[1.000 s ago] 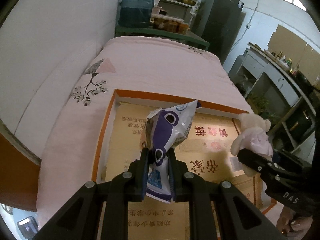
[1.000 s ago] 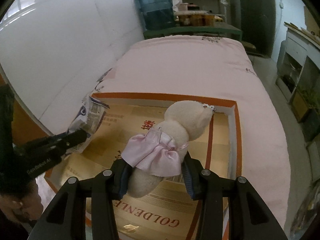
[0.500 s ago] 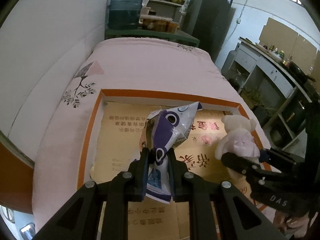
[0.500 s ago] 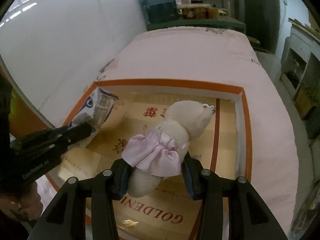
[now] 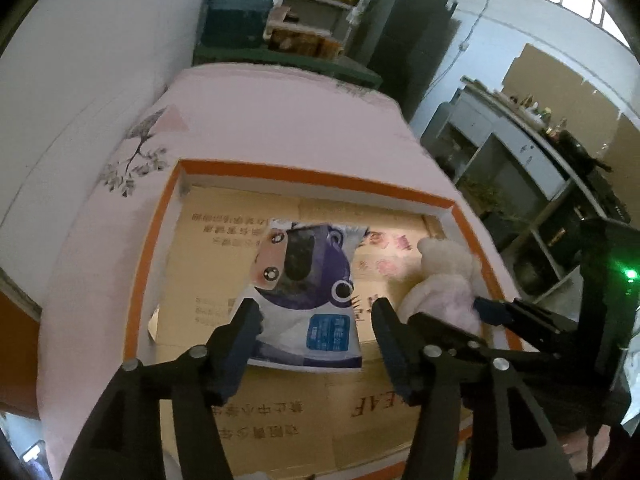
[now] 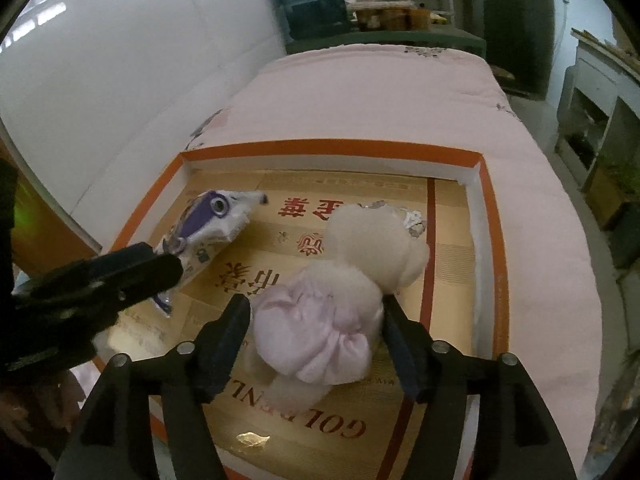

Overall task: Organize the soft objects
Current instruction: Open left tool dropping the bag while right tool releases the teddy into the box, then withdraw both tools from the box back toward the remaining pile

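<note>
1. Left wrist view: the left gripper, two black hard fingers, is opening, its jaws spread wide. One glossy plastic packet, crinkled, white and purple with cartoon eyes, sits between them, apparently loose from both pads, over the box floor.
2. One shallow box with an orange rim and white walls sits on a pink quilted bed. Flat brown printed cardboard lines its floor.
3. Right wrist view: the right gripper is also opening, fingers apart. One fluffy cream plush toy in a satiny pink gathered skirt lies on the cardboard between them. Whether the pads touch it is unclear.
4. The packet lies near the box's left wall.
</note>
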`<control>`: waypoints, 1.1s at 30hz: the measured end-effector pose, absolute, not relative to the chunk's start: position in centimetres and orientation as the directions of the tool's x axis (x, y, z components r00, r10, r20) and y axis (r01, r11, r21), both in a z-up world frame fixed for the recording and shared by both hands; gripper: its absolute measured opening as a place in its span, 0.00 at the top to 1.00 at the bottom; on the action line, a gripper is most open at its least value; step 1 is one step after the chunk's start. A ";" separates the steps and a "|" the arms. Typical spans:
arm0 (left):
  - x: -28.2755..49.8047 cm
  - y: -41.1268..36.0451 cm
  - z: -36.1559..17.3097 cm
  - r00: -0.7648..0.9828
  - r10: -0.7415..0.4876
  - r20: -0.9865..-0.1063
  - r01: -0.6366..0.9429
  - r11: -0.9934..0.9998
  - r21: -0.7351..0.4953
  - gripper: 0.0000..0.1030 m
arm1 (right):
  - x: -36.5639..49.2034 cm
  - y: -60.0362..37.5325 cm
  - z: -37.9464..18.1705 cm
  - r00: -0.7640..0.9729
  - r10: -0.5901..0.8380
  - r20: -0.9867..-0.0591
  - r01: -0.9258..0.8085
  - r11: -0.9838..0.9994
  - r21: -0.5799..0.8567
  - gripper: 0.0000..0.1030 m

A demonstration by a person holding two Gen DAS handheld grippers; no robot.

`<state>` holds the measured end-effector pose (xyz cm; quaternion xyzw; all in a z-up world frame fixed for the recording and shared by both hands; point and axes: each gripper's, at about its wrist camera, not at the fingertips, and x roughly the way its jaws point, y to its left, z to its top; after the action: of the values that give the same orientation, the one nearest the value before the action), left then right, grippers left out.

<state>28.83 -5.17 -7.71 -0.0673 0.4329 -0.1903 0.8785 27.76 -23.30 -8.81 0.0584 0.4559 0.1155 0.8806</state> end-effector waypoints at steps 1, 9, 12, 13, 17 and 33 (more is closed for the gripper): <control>28.5 -5.1 -7.4 0.570 -0.399 -0.718 0.284 0.916 -0.283 0.40 | 27.6 -23.3 -8.7 0.561 0.253 -0.788 -0.149 0.968 0.205 0.30; 25.7 -5.0 -4.2 0.688 -0.356 -0.632 0.292 0.934 -0.207 0.30 | 25.3 -23.3 -7.0 0.610 0.206 -0.766 -0.127 0.979 0.161 0.28; 24.7 -5.1 -3.5 0.708 -0.306 -0.636 0.271 0.950 -0.155 0.30 | 24.4 -23.2 -6.3 0.622 0.194 -0.758 -0.122 0.981 0.151 0.28; 24.3 -5.1 -3.1 0.723 -0.274 -0.635 0.255 0.959 -0.124 0.30 | 24.1 -23.2 -6.0 0.627 0.192 -0.755 -0.122 0.981 0.149 0.28; 22.8 -4.7 -2.3 0.759 -0.233 -0.608 0.226 0.970 -0.089 0.30 | 22.8 -23.3 -4.9 0.642 0.192 -0.742 -0.118 0.981 0.152 0.28; 17.1 -2.8 0.7 0.812 -0.225 -0.539 0.194 0.974 -0.115 0.30 | 15.2 -22.5 0.4 0.693 0.262 -0.672 -0.143 0.963 0.228 0.28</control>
<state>17.07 -2.83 0.69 -0.0271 0.2864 -0.1102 0.9514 15.24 -22.53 0.42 0.0791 0.3762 0.1106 0.9165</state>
